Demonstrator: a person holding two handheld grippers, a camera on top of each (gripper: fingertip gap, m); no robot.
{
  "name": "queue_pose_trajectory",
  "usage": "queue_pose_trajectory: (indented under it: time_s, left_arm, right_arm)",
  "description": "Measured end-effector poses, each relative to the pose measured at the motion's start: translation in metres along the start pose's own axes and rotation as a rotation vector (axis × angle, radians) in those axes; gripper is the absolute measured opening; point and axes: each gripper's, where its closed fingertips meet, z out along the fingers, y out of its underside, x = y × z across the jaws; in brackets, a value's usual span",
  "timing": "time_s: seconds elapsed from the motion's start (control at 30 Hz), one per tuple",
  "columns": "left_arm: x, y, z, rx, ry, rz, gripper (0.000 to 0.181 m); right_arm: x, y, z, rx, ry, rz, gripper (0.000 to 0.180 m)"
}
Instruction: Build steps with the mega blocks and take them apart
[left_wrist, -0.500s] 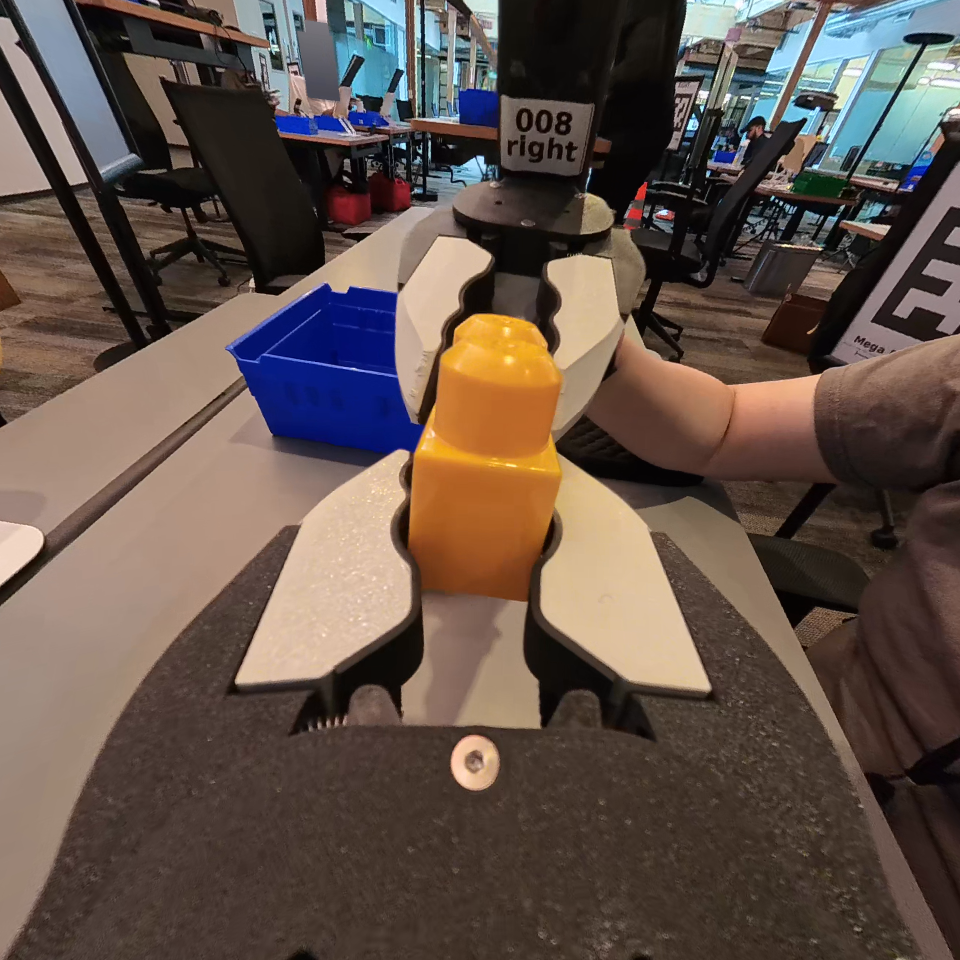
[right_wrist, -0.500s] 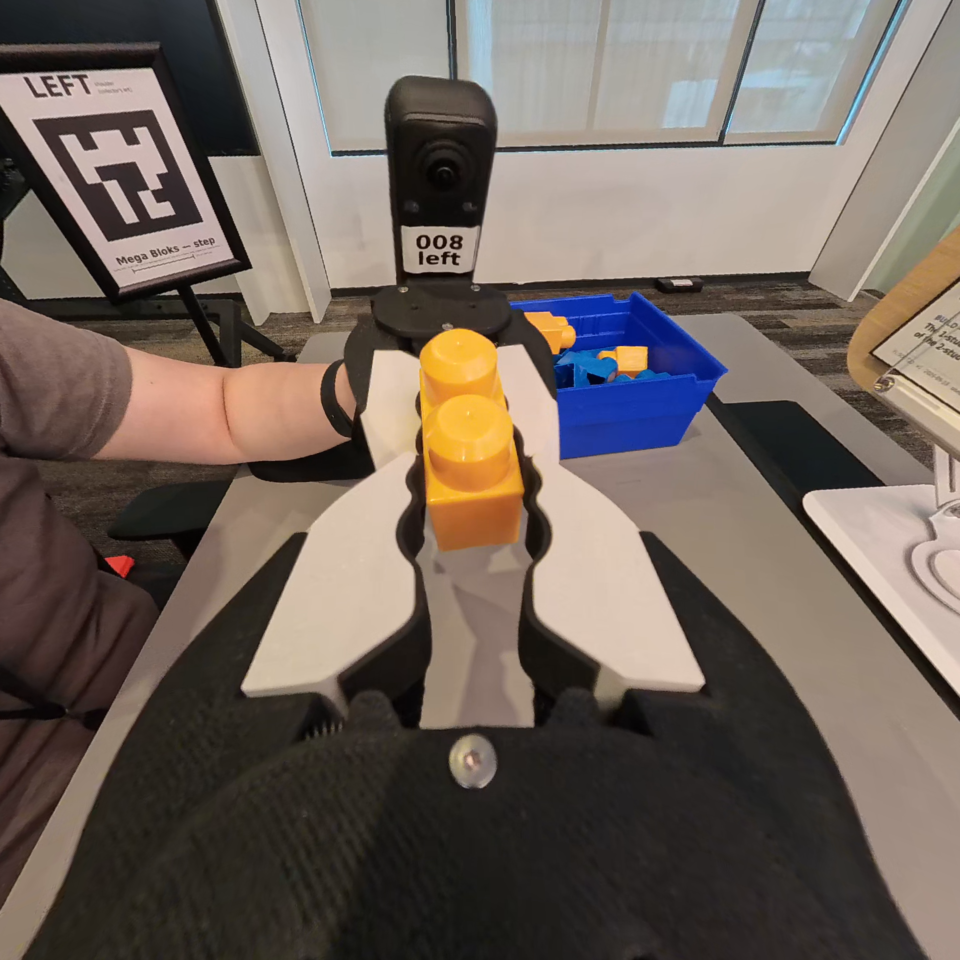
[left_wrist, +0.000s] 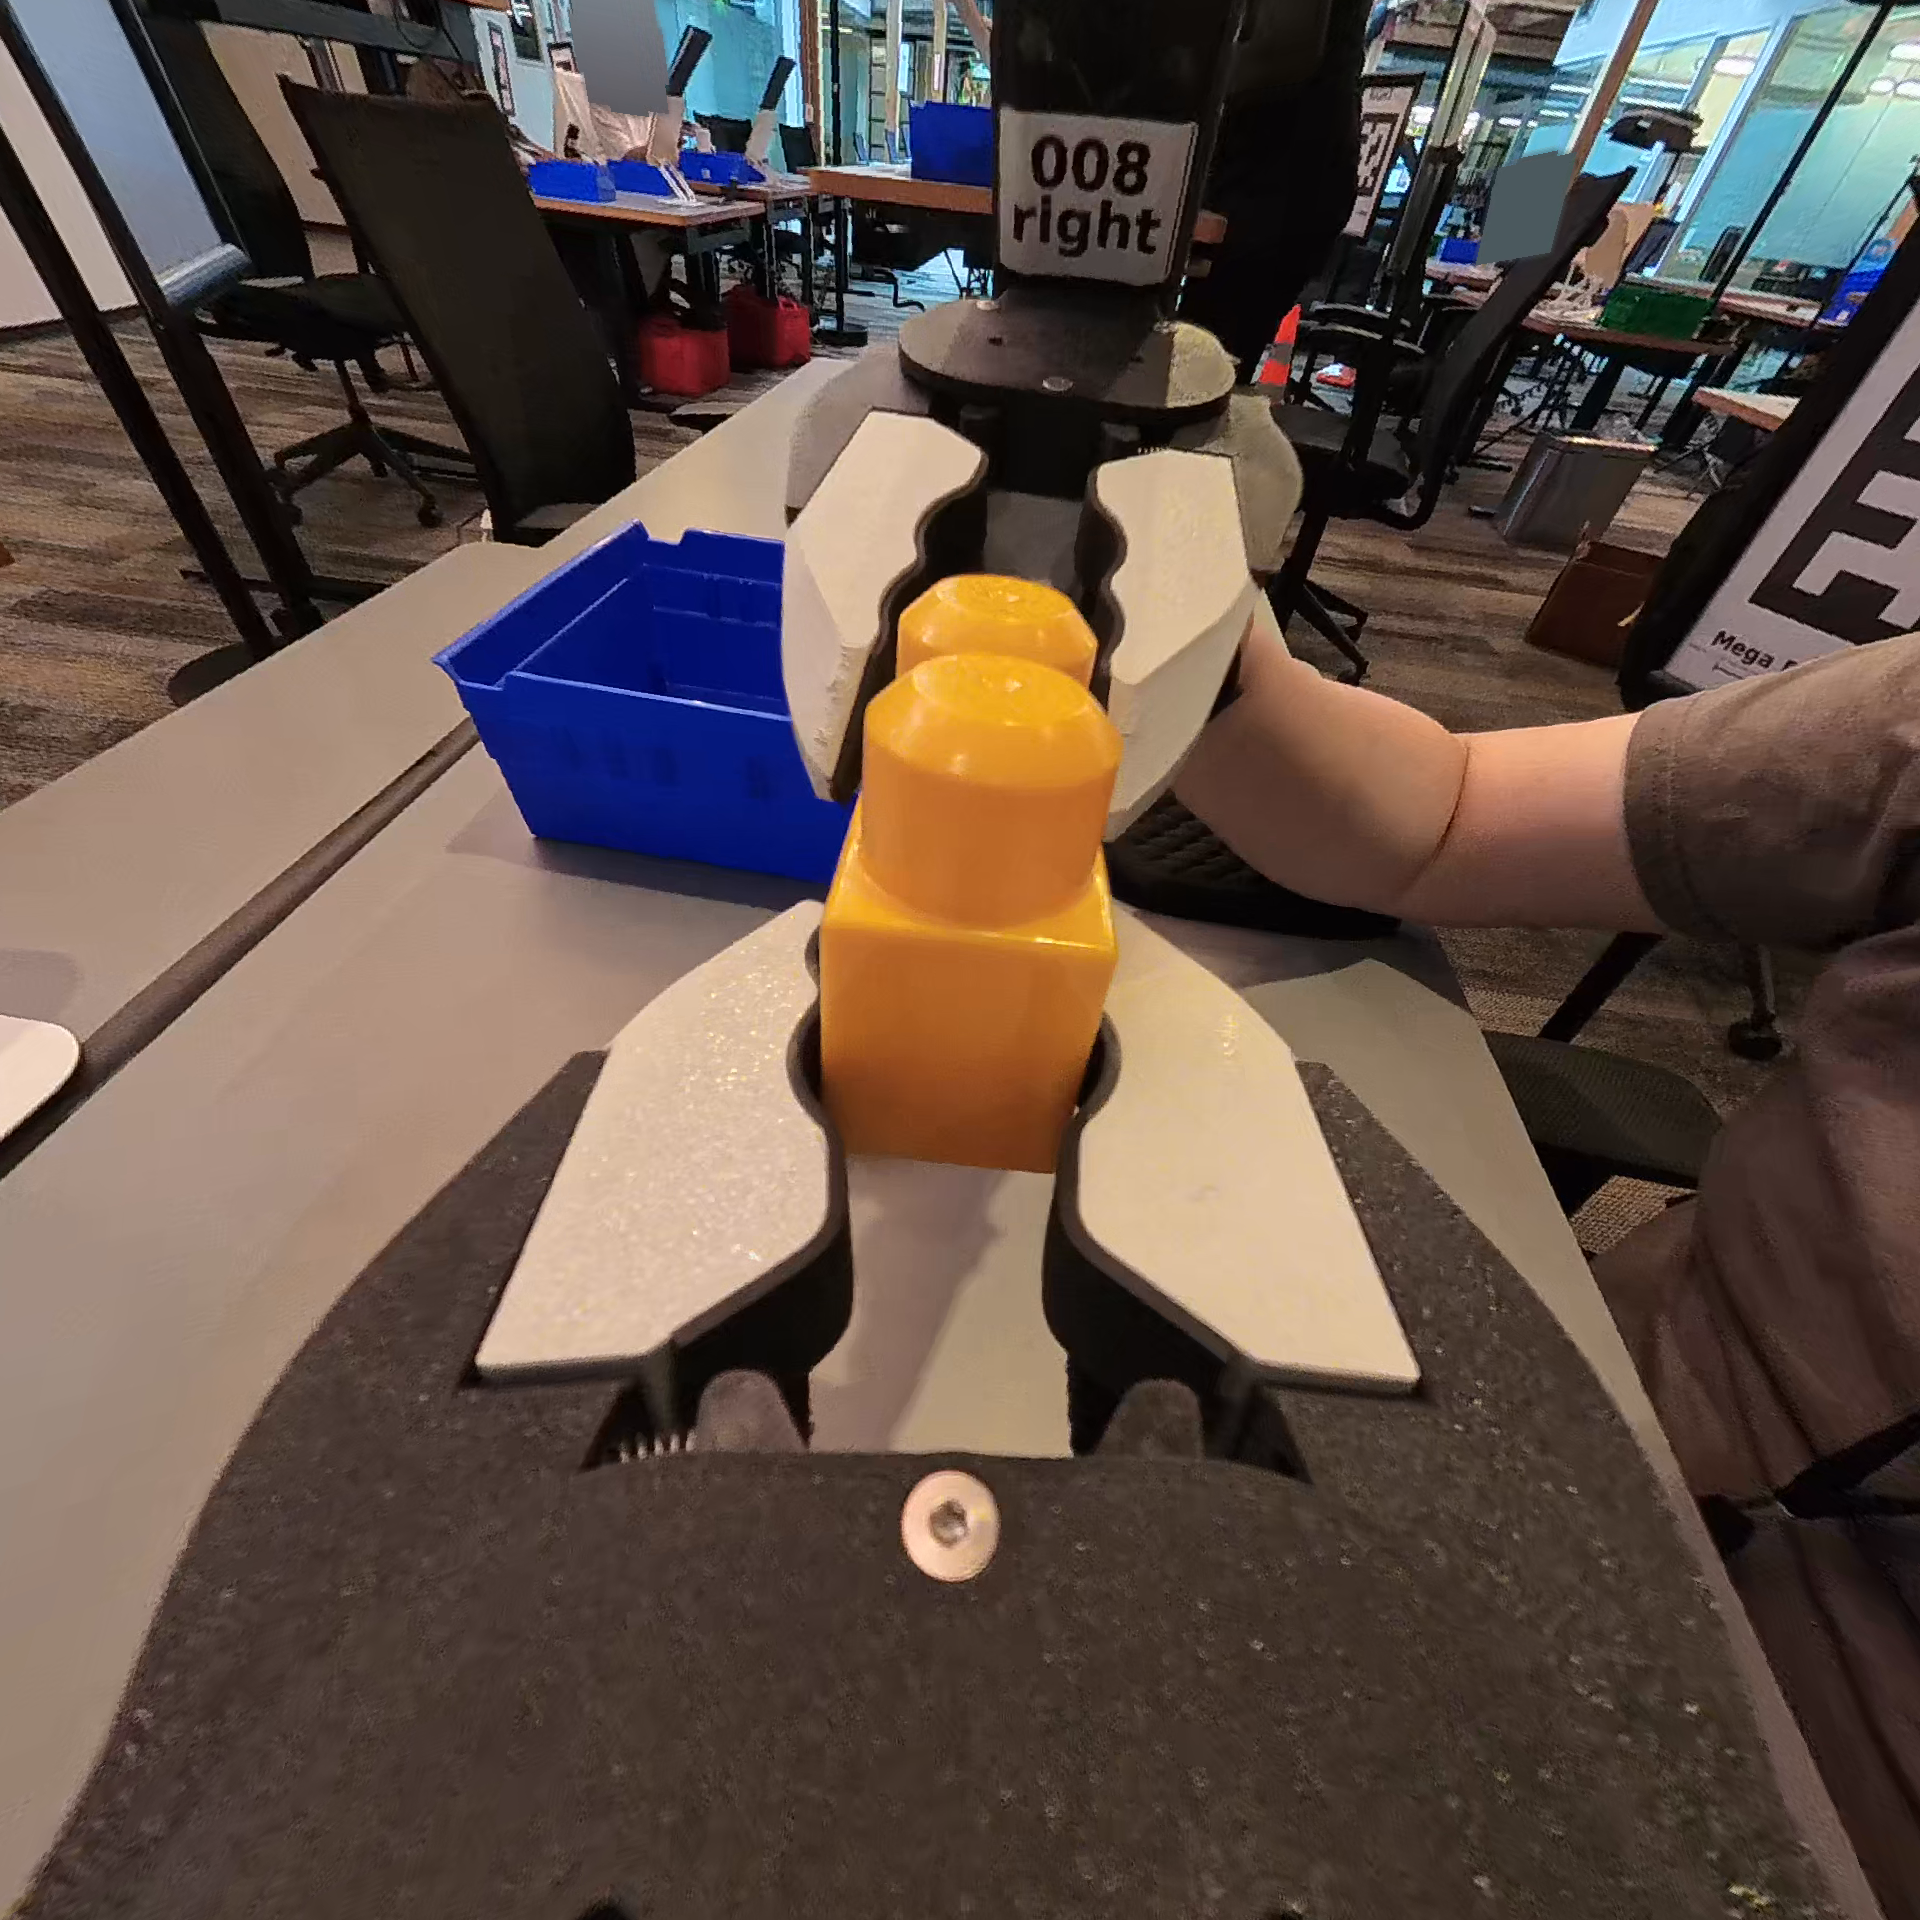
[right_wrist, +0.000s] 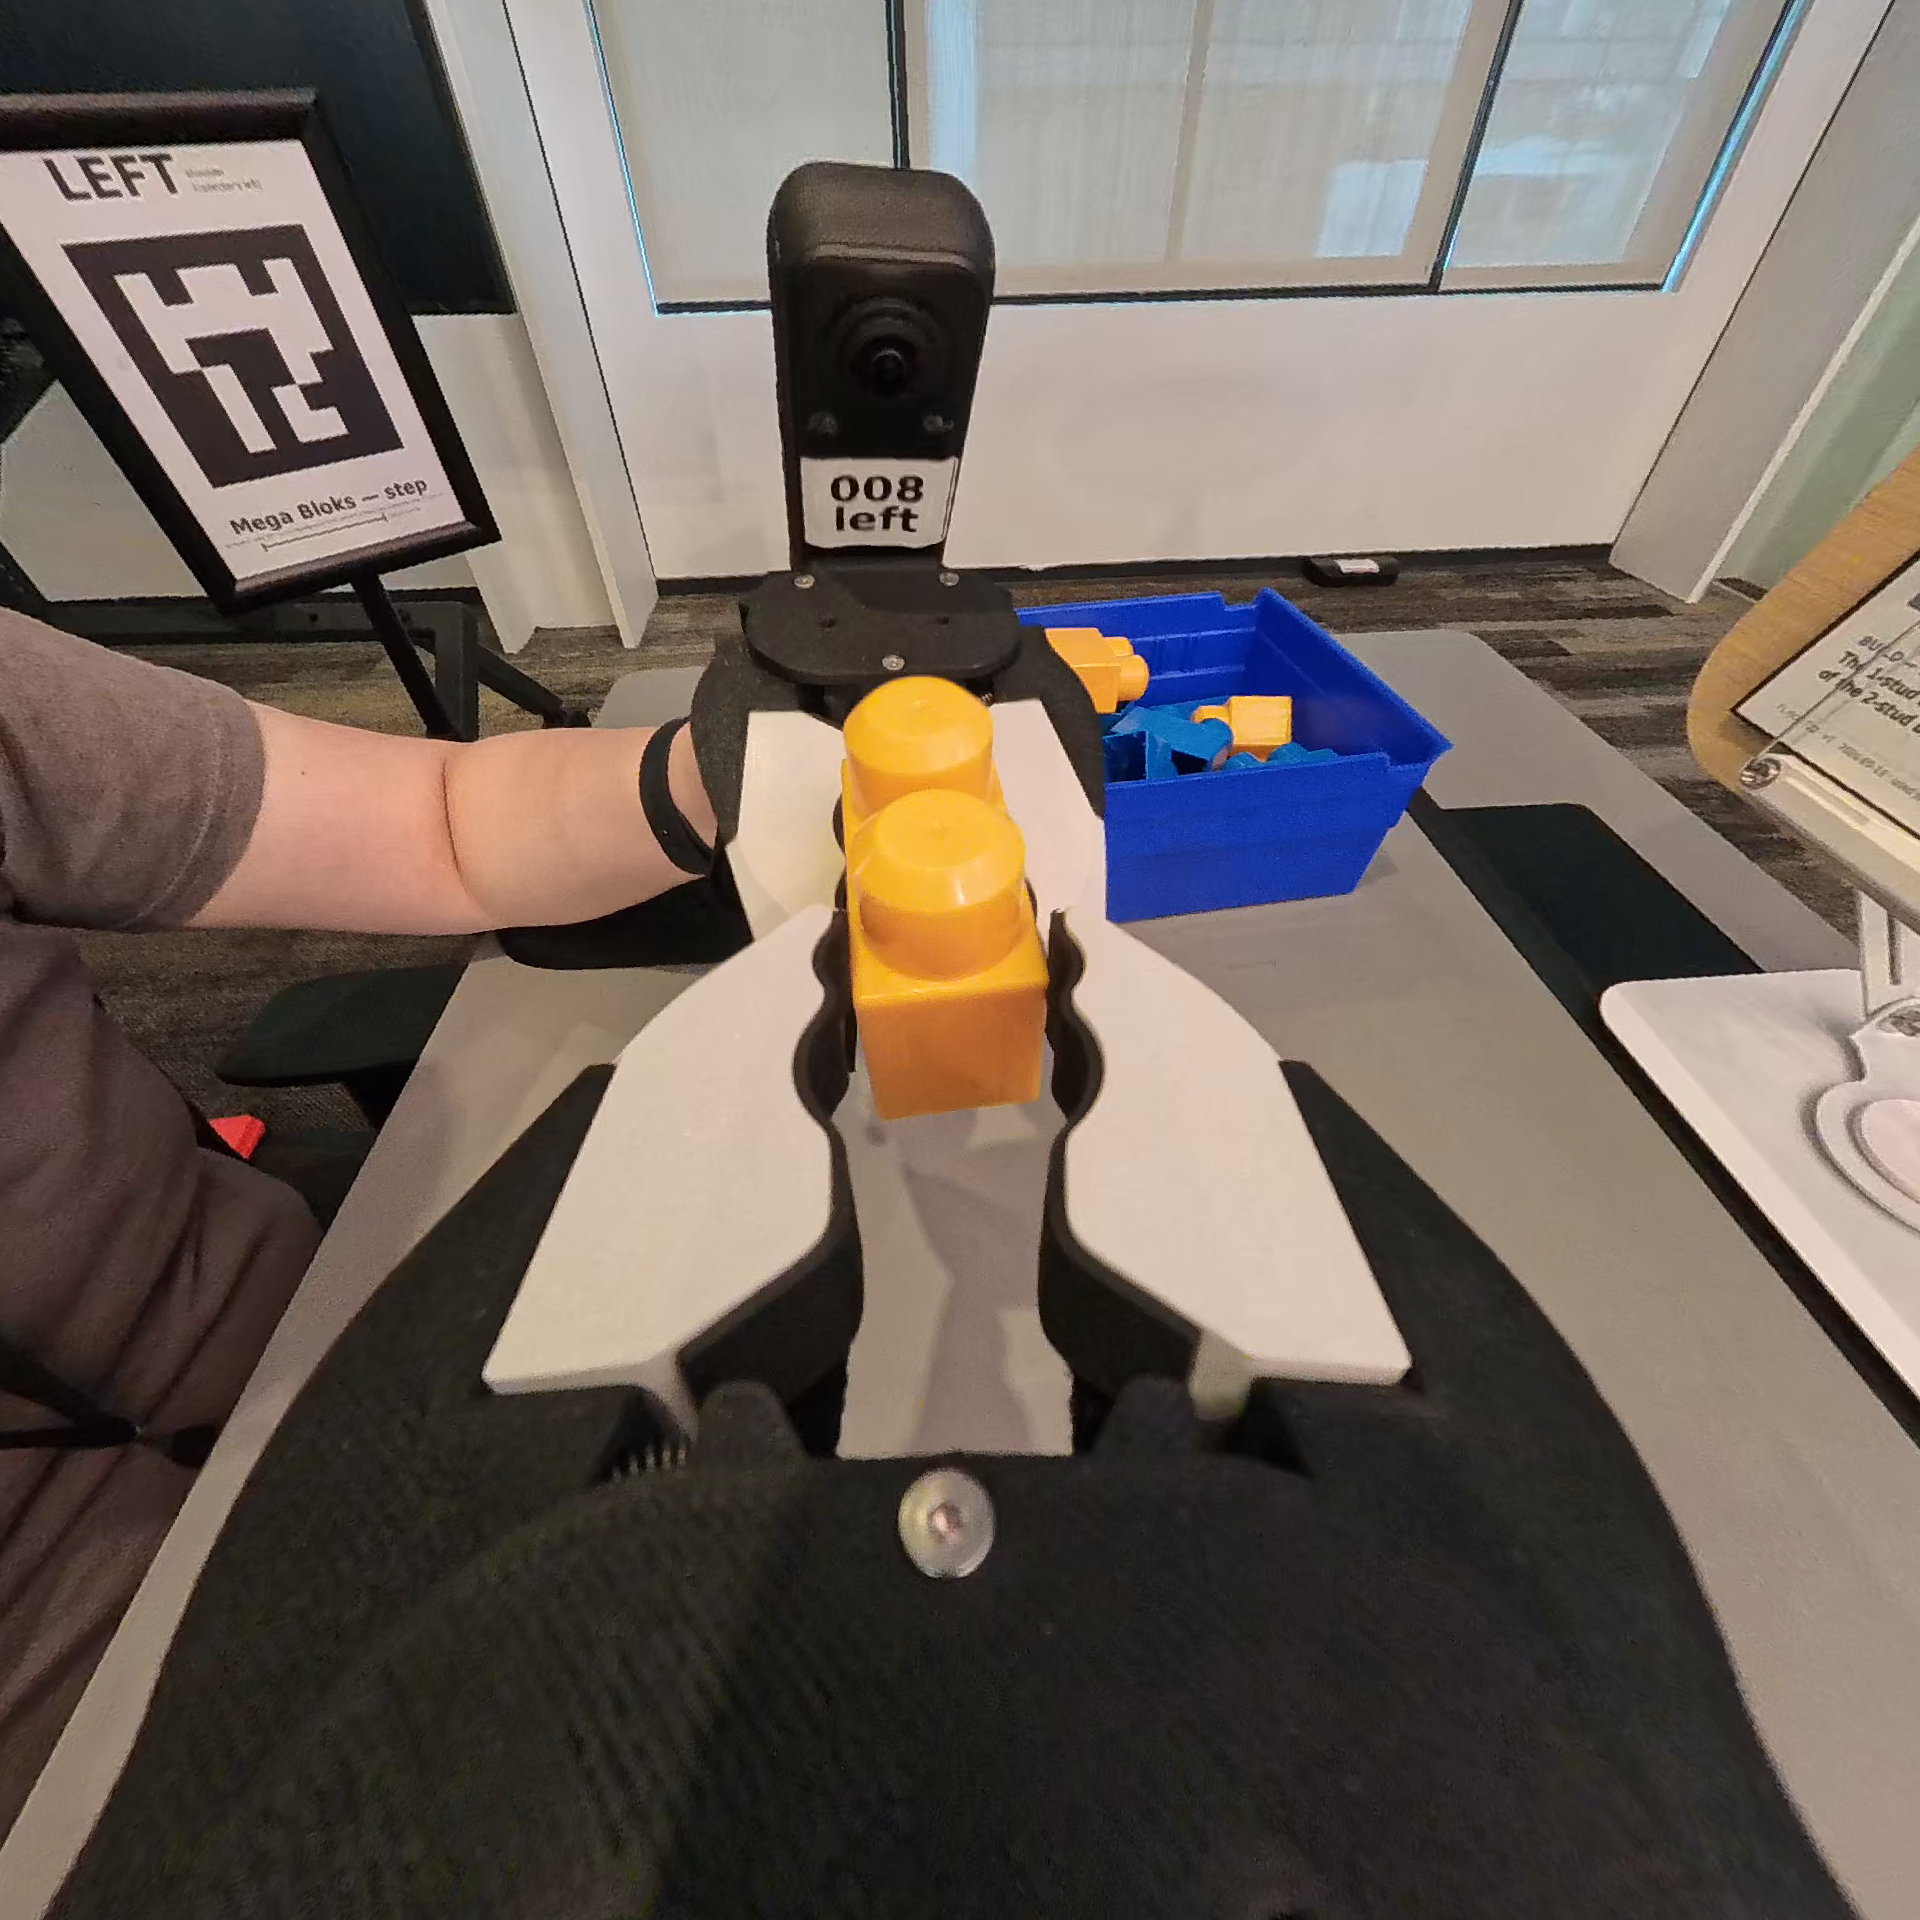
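Block (left_wrist: 966, 997) is orange, two studs, held over the table (left_wrist: 312, 1039) just beside the blue bin (left_wrist: 644, 727), pinched from both ends. Left gripper (left_wrist: 961, 1039) jaws are closed on the near end; right gripper (right_wrist: 940, 997) jaws look closed on the opposite end, contact not fully clear. No second block is attached, so no step exists. Bin holds more orange and blue blocks (right_wrist: 1226, 738). Judging by this, task is early or at the take-apart end; can't tell which. Stacking appears left.

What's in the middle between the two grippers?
A yellow-orange two-stud plastic block, held at opposite ends by the left gripper and right gripper; both wrist views show it.
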Motion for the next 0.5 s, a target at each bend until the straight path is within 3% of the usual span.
queue_pose_trajectory:
  time_s: [0.37, 0.5]
  left_arm:
    - [-0.007, -0.003, -0.006, 0.035, 0.003, -0.088, 0.041]
    - [-0.020, -0.003, -0.014, 0.017, -0.071, -0.062, 0.041]
  right_arm:
    - [0.005, -0.005, -0.007, 0.023, 0.008, 0.033, 0.042]
    - [0.023, 0.015, -0.022, -0.160, 0.115, 0.054, 0.045]
